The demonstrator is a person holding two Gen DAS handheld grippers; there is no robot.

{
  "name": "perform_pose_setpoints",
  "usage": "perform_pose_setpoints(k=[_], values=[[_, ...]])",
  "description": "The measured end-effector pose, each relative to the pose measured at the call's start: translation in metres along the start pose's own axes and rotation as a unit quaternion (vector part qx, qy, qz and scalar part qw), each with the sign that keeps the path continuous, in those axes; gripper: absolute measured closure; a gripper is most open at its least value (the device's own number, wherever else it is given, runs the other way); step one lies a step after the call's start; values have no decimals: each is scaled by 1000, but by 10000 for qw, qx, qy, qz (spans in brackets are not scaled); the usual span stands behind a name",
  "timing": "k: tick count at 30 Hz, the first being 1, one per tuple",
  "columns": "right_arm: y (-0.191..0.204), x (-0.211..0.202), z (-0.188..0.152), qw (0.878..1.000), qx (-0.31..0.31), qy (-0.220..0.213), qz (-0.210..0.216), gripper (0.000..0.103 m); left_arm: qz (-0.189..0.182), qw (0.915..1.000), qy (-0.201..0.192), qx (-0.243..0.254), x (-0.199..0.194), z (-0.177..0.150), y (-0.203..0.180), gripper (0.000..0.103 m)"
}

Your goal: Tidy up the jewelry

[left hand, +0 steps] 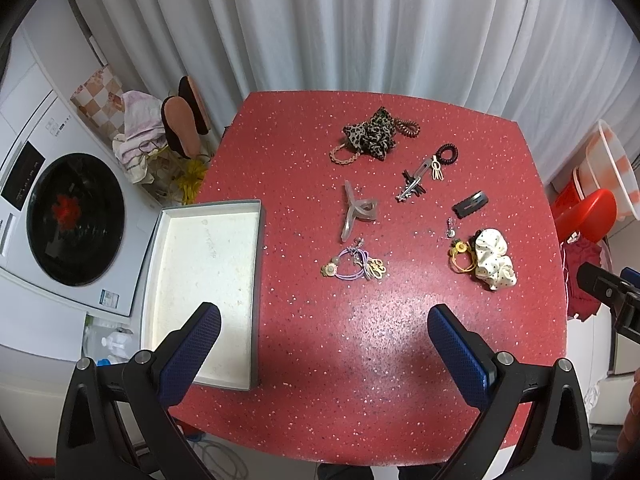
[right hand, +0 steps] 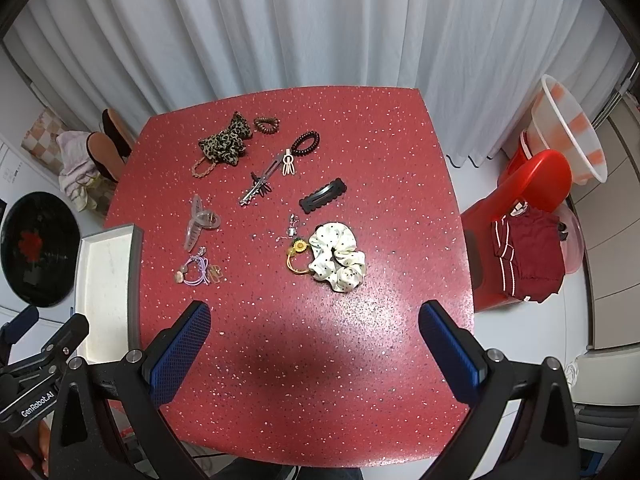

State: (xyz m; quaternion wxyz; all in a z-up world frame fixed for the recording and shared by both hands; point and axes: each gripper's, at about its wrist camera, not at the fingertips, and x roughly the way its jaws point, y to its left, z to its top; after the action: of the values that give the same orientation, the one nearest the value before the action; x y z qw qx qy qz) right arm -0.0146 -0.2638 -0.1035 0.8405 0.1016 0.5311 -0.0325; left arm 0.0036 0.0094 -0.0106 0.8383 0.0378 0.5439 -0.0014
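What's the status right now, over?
Left gripper open, right gripper open, both empty. Hair accessories scattered on red table; white tray empty. Nothing in the way.

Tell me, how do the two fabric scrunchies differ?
The leopard scrunchie is dark and spotted brown; the white scrunchie is cream with small black dots. The leopard one lies at the table's far side, the white one nearer the grippers. Both are loose on the red table, outside the tray.
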Motion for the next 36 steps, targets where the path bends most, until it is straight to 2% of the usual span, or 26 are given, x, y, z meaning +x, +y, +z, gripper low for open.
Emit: perform_pose_setpoints(k=[13, 19, 23, 26, 30, 36], values=[[-10, 24, 3, 9996, 119, 174, 188, 0, -77, 9997, 220, -96, 35, 8, -2, 0], [-22, 45, 12, 9991, 283, 176, 273, 0, -278, 9992, 270, -122, 60, 22, -4, 0], [-26, 68, 20, 9992, 189, 269, 242, 0, -304, 9990, 278, -147, 84, 32, -8, 0], [-26, 91, 27, 9985, 108, 493, 208, 0, -343, 9988, 303, -192, 109, 41, -11, 0], [-30, 128, 39, 9964, 255, 750, 301, 0, -391, 9981, 387, -289, 143, 56, -13, 0], [-36, 177, 65, 9948, 576, 798, 263, 0, -334, 9981, 380, -342, 194, 82, -21, 0]])
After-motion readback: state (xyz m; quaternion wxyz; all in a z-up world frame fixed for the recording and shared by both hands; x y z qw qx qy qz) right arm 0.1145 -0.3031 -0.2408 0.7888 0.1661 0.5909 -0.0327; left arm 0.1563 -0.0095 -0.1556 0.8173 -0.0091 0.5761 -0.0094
